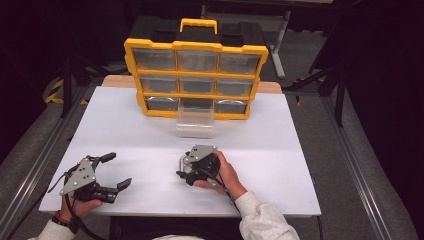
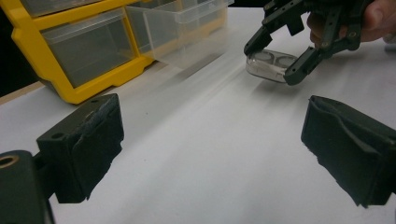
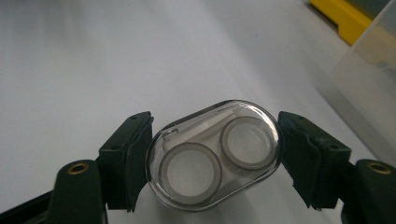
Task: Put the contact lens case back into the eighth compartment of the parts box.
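White bench top (image 1: 125,130) fills the middle of the dark room, with a yellow drawer cabinet (image 1: 196,80) standing upright at its far edge and one clear drawer (image 1: 195,120) pulled forward out of the bottom row, its mouth open toward the person. That drawer probably stands out to receive or give up something small.

The right tongs (image 1: 192,167) sit near the bench centre, just in front of the drawer, and their two black jaws close against the ends of a clear oval case (image 3: 215,151) with two round wells. In the left gripper view the case (image 2: 271,65) looks tilted, one edge lifted off the bench, so I judge it gripped rather than merely bracketed. Holding it by the narrow ends leaves the long sides clear of the jaws.

The left tongs (image 1: 117,172) hover near the front left corner, jaws spread wide and holding nothing, well apart from the case. Bare surface lies between both tongs and the drawer; the front edge is close behind the left hand (image 1: 82,205).
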Available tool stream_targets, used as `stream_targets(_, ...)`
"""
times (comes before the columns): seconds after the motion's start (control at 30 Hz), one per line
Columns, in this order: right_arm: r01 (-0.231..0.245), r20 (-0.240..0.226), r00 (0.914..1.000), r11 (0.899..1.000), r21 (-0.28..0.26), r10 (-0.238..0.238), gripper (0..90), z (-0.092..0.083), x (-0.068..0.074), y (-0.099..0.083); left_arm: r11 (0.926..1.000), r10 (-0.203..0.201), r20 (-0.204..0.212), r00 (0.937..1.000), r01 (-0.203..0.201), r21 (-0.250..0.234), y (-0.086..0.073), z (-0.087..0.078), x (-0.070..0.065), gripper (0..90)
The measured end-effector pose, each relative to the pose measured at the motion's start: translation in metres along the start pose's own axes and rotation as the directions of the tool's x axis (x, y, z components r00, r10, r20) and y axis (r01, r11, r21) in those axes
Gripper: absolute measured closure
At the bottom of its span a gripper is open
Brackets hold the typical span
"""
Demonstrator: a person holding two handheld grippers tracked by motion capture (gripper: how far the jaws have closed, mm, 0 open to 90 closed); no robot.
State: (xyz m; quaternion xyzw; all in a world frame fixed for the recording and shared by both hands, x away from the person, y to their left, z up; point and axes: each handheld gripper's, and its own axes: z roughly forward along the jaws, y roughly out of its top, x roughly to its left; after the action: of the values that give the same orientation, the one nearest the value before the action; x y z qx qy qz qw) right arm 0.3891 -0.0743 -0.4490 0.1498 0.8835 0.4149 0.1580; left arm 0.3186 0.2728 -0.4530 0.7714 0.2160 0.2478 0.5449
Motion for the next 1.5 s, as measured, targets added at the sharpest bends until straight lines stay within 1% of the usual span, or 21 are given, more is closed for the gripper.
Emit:
stream_targets(0.07,0.010,0.010,0.9999,1.000,-0.018,-0.010,29.8,-0.004,0.002,0.002,1.0000,0.001,-0.001,1.0000,-0.001,0.000,0.000,0.000,0.000,6.7)
stream_targets(0.1,0.010,0.010,0.9999,1.000,-0.018,-0.010,29.8,-0.004,0.002,0.002,1.0000,0.001,-0.002,1.0000,-0.001,0.000,0.000,0.000,0.000,6.7)
stream_targets(0.17,0.019,0.021,0.9996,0.999,-0.047,-0.018,29.8,-0.010,0.003,0.006,1.0000,-0.002,0.000,1.0000,0.002,0.000,0.000,0.001,0.000,6.7)
stream_targets(0.43,0.028,0.061,0.9979,0.994,-0.103,-0.022,29.8,-0.026,0.004,0.012,1.0000,-0.004,-0.005,1.0000,0.004,-0.002,0.000,-0.001,0.001,7.0)
stream_targets(0.83,0.037,0.106,0.9941,0.988,-0.149,-0.022,29.8,-0.040,0.002,0.017,1.0000,-0.001,-0.001,1.0000,0.001,0.000,0.000,0.000,0.001,6.9)
stream_targets(0.9,0.048,0.121,0.9922,0.986,-0.157,-0.029,29.8,-0.042,0.001,0.020,1.0000,0.002,-0.004,1.0000,-0.002,0.002,0.000,0.000,0.001,6.9)
stream_targets(0.97,0.056,0.126,0.9914,0.986,-0.160,-0.035,29.8,-0.044,0.000,0.022,1.0000,0.002,-0.004,1.0000,-0.002,0.003,-0.001,0.000,0.001,6.9)
stream_targets(1.0,0.064,0.139,0.9895,0.983,-0.173,-0.040,29.8,-0.047,-0.001,0.025,1.0000,0.001,-0.003,1.0000,-0.001,0.006,-0.001,0.001,0.001,6.9)
stream_targets(1.07,0.063,0.147,0.9885,0.981,-0.185,-0.036,29.8,-0.050,-0.004,0.028,1.0000,0.002,-0.003,1.0000,-0.002,0.006,-0.001,0.001,0.001,6.9)
stream_targets(1.13,0.063,0.153,0.9876,0.980,-0.190,-0.034,29.8,-0.051,-0.005,0.029,1.0000,0.002,-0.003,1.0000,-0.002,0.005,0.000,0.001,0.000,6.9)
stream_targets(1.23,0.072,0.184,0.9823,0.976,-0.204,-0.034,29.8,-0.058,-0.012,0.033,1.0000,-0.001,-0.001,1.0000,0.001,0.006,-0.001,0.001,0.000,6.9)
stream_targets(1.27,0.072,0.184,0.9823,0.976,-0.204,-0.034,29.8,-0.058,-0.012,0.033,1.0000,-0.001,-0.001,1.0000,0.001,0.008,-0.001,0.001,0.000,6.9)
stream_targets(1.3,0.072,0.199,0.9796,0.975,-0.211,-0.029,29.8,-0.061,-0.017,0.035,1.0000,0.001,-0.002,1.0000,-0.001,0.009,-0.001,0.001,0.000,6.9)
stream_targets(1.43,0.070,0.232,0.9726,0.972,-0.223,-0.017,29.8,-0.066,-0.027,0.040,1.0000,-0.001,-0.001,1.0000,0.001,0.006,-0.001,0.001,0.000,6.9)
stream_targets(1.5,0.069,0.246,0.9692,0.973,-0.220,-0.013,29.8,-0.068,-0.032,0.042,1.0000,0.001,-0.002,1.0000,-0.001,0.005,-0.001,0.001,0.000,6.9)
